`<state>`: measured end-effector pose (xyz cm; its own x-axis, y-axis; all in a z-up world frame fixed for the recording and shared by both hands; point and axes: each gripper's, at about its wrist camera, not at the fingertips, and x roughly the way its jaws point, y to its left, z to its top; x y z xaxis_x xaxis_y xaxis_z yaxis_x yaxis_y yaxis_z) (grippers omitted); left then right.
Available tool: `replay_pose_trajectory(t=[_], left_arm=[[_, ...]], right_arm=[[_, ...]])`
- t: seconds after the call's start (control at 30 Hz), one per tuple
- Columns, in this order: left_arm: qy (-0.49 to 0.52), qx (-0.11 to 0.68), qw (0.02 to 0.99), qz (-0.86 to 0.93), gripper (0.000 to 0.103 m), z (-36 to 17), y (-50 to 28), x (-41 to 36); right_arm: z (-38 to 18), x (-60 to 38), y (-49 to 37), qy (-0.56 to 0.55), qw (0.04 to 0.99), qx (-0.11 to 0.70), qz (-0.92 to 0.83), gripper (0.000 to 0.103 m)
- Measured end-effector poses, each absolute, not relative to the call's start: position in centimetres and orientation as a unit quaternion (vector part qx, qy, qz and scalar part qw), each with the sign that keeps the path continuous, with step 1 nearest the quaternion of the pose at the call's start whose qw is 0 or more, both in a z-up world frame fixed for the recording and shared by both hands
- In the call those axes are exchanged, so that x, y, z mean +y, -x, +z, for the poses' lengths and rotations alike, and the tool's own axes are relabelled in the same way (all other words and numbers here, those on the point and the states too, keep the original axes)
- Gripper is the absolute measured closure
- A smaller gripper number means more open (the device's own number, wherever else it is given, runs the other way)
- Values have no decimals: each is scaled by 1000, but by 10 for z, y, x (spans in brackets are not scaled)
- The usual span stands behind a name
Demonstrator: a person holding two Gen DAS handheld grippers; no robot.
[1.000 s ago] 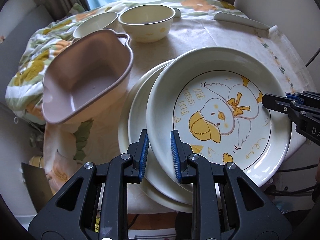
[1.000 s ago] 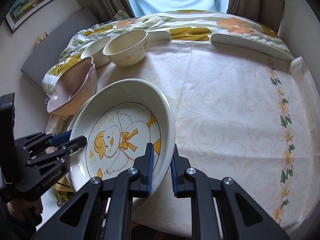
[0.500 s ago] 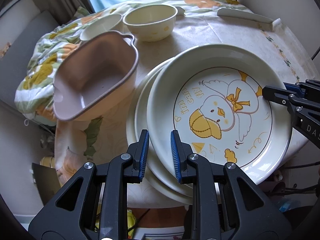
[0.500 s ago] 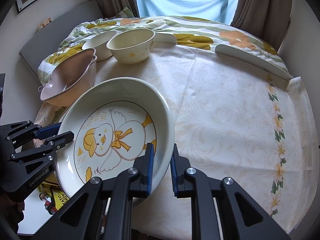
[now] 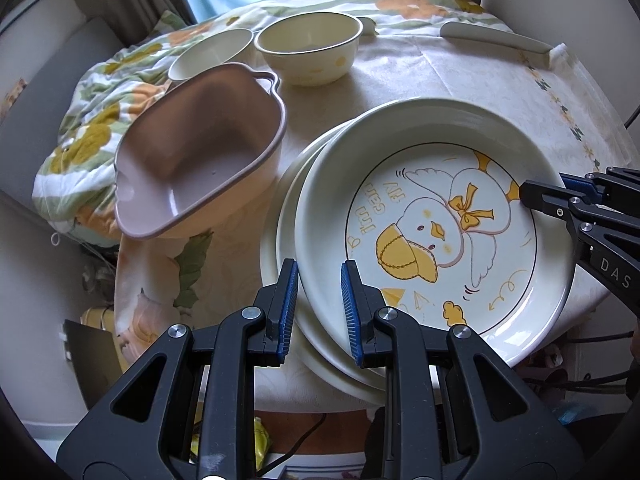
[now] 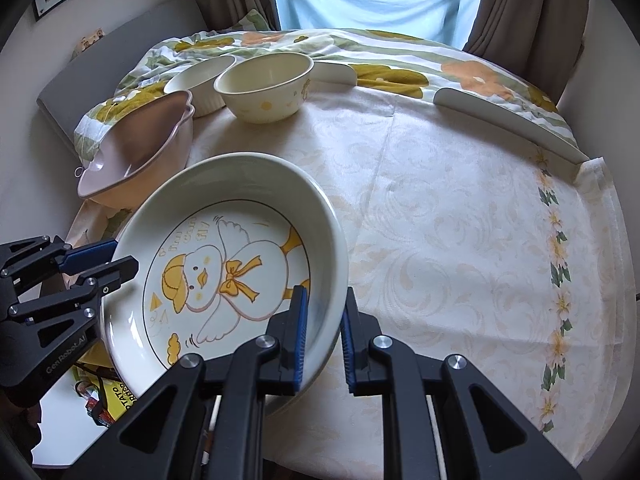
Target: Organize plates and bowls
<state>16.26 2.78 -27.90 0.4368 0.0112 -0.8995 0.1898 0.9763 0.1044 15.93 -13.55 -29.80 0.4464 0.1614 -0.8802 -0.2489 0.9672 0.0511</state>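
A cream plate with a yellow duck drawing [image 5: 420, 232] [image 6: 224, 264] is held at two sides. My left gripper [image 5: 320, 276] [image 6: 120, 258] is shut on its near-left rim. My right gripper [image 6: 324, 304] [image 5: 536, 196] is shut on the opposite rim. The duck plate hangs tilted just over two plain white plates [image 5: 288, 216] stacked near the table's front-left edge. I cannot tell whether it touches them. The right wrist view hides that stack behind the duck plate.
A pink handled bowl [image 5: 192, 160] [image 6: 136, 160] stands left of the plates. Behind it are a cream bowl [image 5: 308, 52] [image 6: 264, 88] and a smaller white bowl [image 5: 208, 56] [image 6: 200, 76]. Bare tablecloth [image 6: 460, 240] stretches to the right. The table edge [image 5: 320, 400] is close below.
Both grippers keep their hold on the duck plate. Both views have tipped slightly, so the bowls sit a little lower in frame. The plate has hardly shifted over the stack.
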Motion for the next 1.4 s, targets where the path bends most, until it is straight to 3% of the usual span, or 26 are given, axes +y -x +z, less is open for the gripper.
replay_pose_trajectory(t=[0.57,0.73,0.8,0.83,0.87,0.93,0.97,1.0,1.4], left_arm=[[-86,535,840,-34,83,-275,-166,33],[-66,506,860,-17,83,-238,-166,41],[-52,483,874,1,81,-215,-163,48],[-44,474,879,7,80,-207,-161,52],[-31,465,885,13,77,-198,-160,56],[-16,455,890,28,44,-187,-158,64],[-10,448,893,44,5,-183,-157,69],[-4,431,900,63,0,-177,-153,73],[119,451,878,109,0,-183,-168,160]], right_arm=[[-300,-132,-163,48,846,516,127,89],[-274,-153,-171,0,850,507,141,89],[-254,-165,-173,-12,860,488,147,67],[-247,-169,-174,-18,863,481,152,28],[-238,-173,-176,-29,867,469,165,0],[-222,-178,-178,-49,874,445,191,0],[-217,-178,-180,-50,874,440,199,0],[-213,-176,-183,-49,875,435,210,0],[-211,-102,-233,31,842,457,285,0]])
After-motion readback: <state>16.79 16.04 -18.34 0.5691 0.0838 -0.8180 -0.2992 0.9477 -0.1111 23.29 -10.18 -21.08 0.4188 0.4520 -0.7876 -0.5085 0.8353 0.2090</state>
